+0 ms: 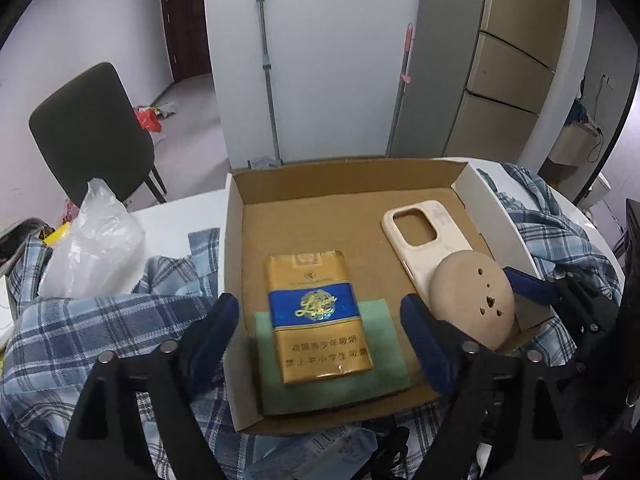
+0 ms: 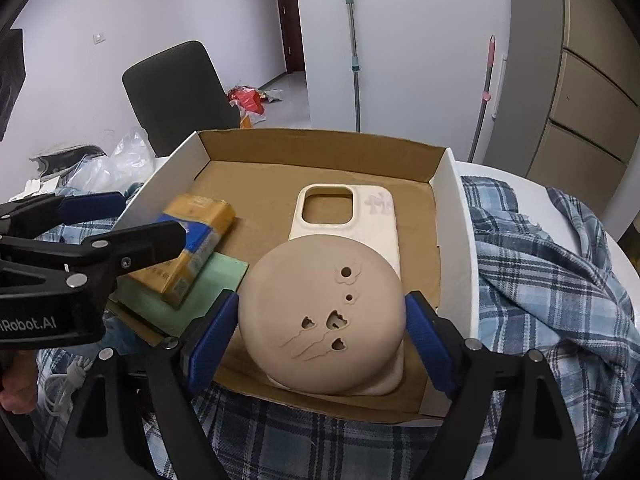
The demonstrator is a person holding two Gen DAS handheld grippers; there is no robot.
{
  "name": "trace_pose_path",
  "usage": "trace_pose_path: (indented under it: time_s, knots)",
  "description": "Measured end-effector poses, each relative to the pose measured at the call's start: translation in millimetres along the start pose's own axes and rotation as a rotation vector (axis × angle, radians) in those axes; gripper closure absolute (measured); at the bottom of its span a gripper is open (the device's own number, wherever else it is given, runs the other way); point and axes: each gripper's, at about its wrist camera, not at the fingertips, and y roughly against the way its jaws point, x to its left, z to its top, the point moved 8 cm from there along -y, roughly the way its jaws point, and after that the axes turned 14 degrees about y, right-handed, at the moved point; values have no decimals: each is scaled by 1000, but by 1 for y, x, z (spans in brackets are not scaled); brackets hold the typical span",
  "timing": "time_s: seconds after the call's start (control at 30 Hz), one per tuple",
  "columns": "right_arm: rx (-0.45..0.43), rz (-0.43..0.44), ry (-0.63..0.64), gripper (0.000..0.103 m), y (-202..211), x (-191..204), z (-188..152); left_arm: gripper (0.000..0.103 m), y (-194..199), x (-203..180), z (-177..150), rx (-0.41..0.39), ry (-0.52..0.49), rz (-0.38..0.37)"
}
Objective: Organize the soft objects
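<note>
In the box (image 2: 454,216): right tongs (image 2: 322,320) clamped on tan disc (image 2: 320,320), which sits on the phone case (image 2: 360,216). Left tongs (image 1: 320,320) spread wide over cigarette pack (image 1: 318,316), gripping nothing.

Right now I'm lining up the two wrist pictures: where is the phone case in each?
Left wrist: phone case right of centre in the box, its near end under the tan disc.
Right wrist: phone case at centre, just beyond the disc.
Shared landmark: the cigarette pack, left of it.
</note>
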Motion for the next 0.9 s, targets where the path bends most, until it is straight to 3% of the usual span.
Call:
trace_pose_path:
  time_s: [0.23,0.5,0.73,0.9]
  knots:
    - [-67,-19,-12,19,29,-9,15,18,33,0,14,-79,19,-38]
    - [-170,-86,26,19,102,-14,47,18,121,-16,35,-232,23,-83]
    - [-256,-111,36,19,169,-1,45,18,196,-22,25,-363,9,-102]
    - [-282,-117,5,19,201,4,28,18,228,-18,3,-386,7,-125]
